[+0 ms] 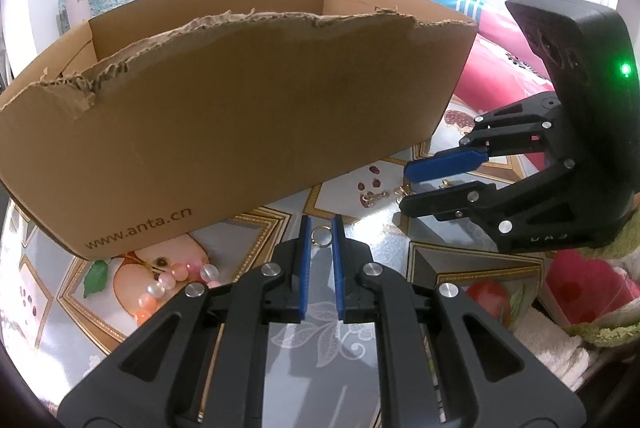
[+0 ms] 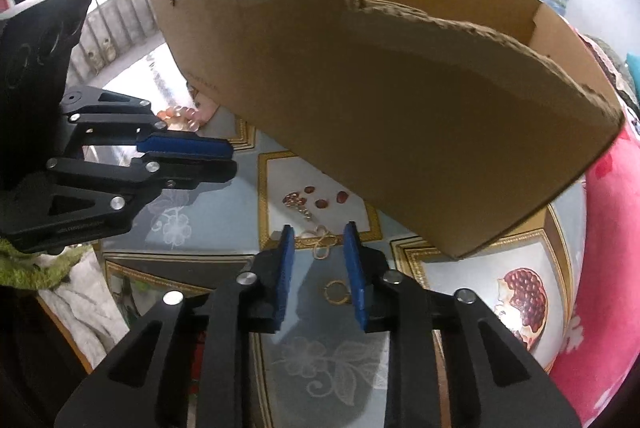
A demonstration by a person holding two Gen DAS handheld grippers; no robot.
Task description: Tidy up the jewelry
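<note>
A gold ring (image 1: 320,236) lies on the table just past my left gripper (image 1: 320,222), whose blue pads stand a narrow gap apart, open and empty. It also shows in the right wrist view (image 2: 337,291), lying between the fingers of my right gripper (image 2: 320,232). That gripper is open over a thin gold chain piece (image 2: 320,243). A small silver-and-gold trinket (image 2: 301,206) lies further ahead. A pink and clear bead bracelet (image 1: 176,282) lies at the left by the torn cardboard box (image 1: 224,116). My right gripper (image 1: 408,184) shows in the left view too.
The table (image 1: 360,240) has a glass top over a fruit-print cloth. The open box (image 2: 400,100) fills the far side. A pink blanket (image 2: 608,228) lies to the right. Towels (image 1: 552,340) hang at the table's near edge.
</note>
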